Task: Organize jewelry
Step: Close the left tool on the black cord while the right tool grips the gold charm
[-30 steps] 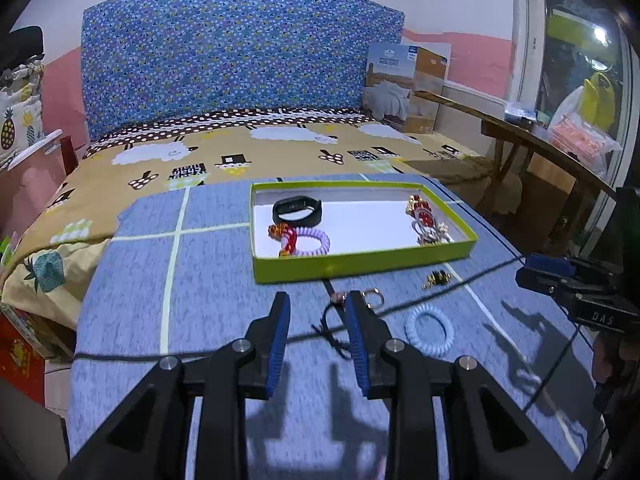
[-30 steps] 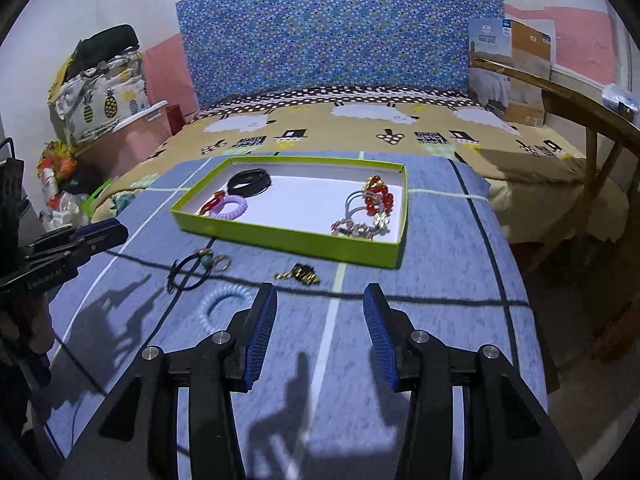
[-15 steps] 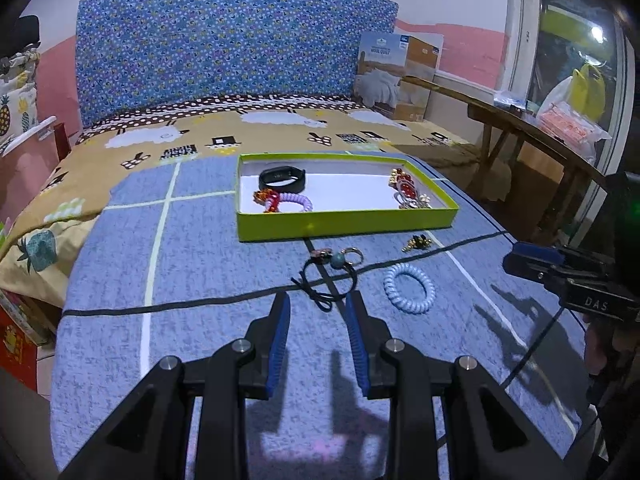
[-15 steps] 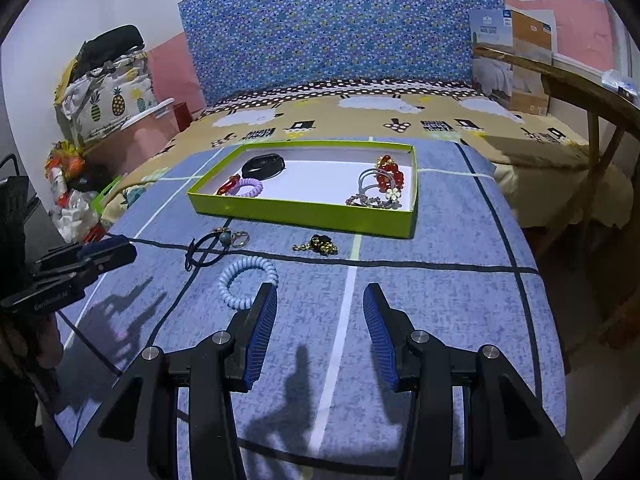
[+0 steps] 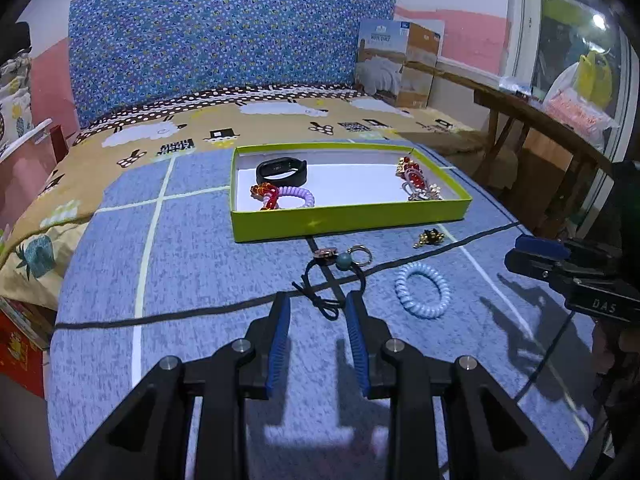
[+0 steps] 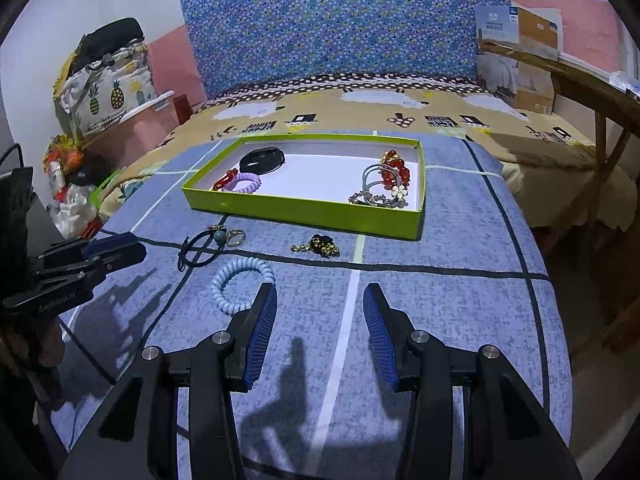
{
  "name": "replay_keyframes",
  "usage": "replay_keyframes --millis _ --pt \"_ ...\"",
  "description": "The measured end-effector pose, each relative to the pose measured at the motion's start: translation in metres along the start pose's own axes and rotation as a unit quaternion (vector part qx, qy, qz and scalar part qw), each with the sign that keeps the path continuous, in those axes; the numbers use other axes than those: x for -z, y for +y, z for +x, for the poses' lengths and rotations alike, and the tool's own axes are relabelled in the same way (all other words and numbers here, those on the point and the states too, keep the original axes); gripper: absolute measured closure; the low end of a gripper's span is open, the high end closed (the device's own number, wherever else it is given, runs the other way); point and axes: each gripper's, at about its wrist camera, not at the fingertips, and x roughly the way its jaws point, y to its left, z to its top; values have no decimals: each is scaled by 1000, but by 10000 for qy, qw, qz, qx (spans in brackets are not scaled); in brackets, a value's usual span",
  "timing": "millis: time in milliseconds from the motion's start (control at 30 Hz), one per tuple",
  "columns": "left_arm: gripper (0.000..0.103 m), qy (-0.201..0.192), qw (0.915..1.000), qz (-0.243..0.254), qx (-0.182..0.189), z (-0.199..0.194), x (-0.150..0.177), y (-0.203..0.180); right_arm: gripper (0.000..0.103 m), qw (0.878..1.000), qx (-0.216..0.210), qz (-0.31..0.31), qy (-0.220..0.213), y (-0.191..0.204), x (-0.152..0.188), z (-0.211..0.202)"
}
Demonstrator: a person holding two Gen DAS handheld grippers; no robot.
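Observation:
A green tray (image 5: 348, 222) (image 6: 304, 210) on the blue cloth holds a black band (image 5: 282, 171), a purple coil tie (image 5: 298, 197), a red piece and a beaded cluster (image 5: 416, 184). In front of it lie a black cord with charms (image 5: 336, 268) (image 6: 208, 246), a light-blue coil tie (image 5: 422, 290) (image 6: 240, 282) and a small gold-black piece (image 5: 430, 237) (image 6: 318, 245). My left gripper (image 5: 316, 312) is open, its tips at the cord's near end. My right gripper (image 6: 320, 304) is open and empty, beside the blue coil.
The blue checked cloth (image 5: 192, 264) covers the bed's foot; its edges drop off left and right. A wooden rail (image 5: 520, 112) and chair stand on the right. A cardboard box (image 5: 396, 64) stands by the headboard. Bags and clutter (image 6: 104, 80) are on the left.
Both grippers have pulled back from the tray. The left gripper has also shifted, so the black cord now lies between its tips. Both stay open.

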Motion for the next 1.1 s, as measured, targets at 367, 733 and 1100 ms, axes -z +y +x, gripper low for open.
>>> replay_keyframes --millis 367,733,1100 --pt "73 329 9992 233 -12 38 -19 -2 57 9995 41 -235 189 1 -16 30" --pt "73 718 9967 371 -49 72 -25 -1 57 9981 10 -401 465 -1 -31 72" --pt "85 746 9951 641 -89 76 -27 -12 57 9961 -71 -474 740 -2 -38 93"
